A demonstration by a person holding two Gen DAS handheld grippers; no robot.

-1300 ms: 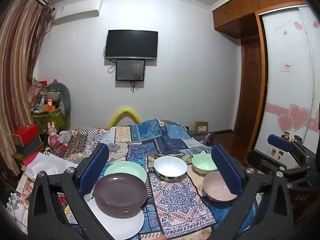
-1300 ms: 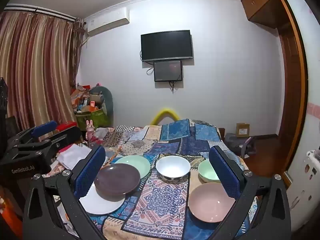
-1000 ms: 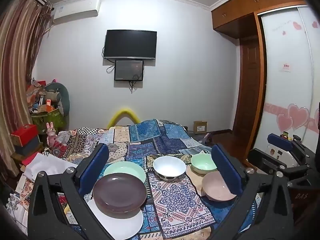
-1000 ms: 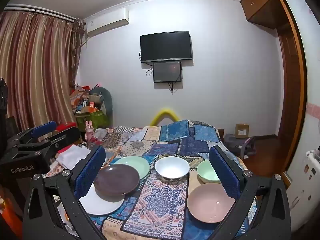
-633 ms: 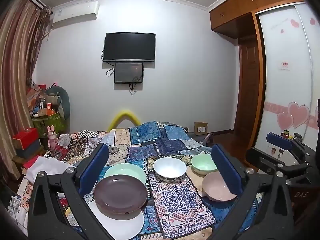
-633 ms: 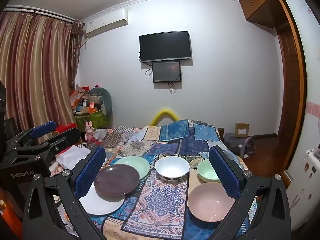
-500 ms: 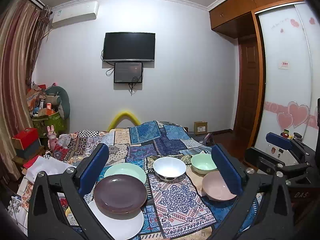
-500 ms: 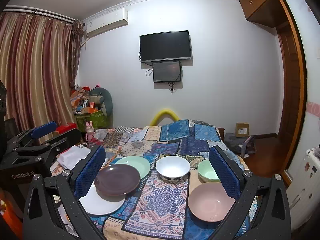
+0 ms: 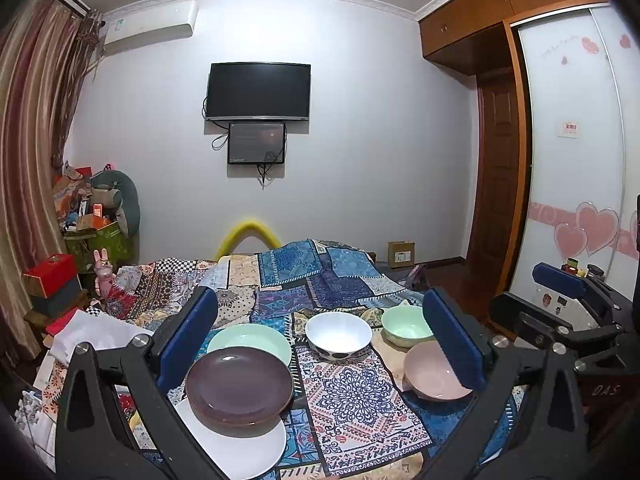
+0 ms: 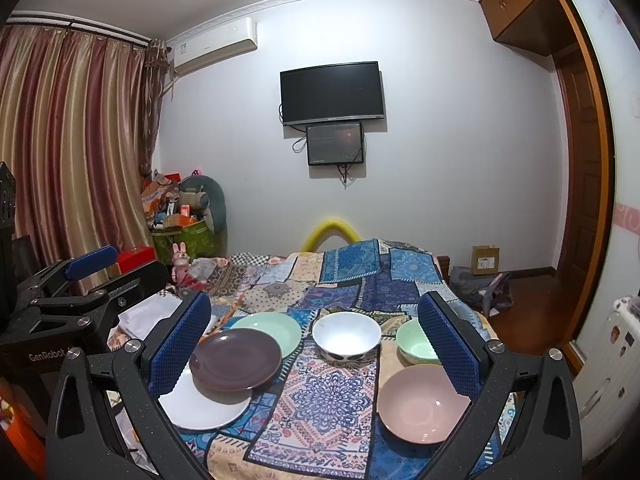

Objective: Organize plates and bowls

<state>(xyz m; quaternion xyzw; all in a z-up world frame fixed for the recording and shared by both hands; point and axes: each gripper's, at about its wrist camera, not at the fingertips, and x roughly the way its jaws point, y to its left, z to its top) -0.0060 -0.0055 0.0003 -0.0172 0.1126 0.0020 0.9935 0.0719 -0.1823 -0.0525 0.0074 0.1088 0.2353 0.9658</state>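
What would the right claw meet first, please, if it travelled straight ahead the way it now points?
Probably nothing on the bed. The open right claw points roughly level across the room, so its line seems to pass above the white bowl and patchwork bedspread, ending at the far wall. Depth is uncertain.

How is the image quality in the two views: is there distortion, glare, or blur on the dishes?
Left wrist view: strong fisheye bending at the wardrobe door and dark corners; small glare spots on the brown plate; dishes look sharp. Right wrist view: curtain and door frame curve; the white bowl shines brightly inside; a small highlight on the pink bowl; no motion blur.
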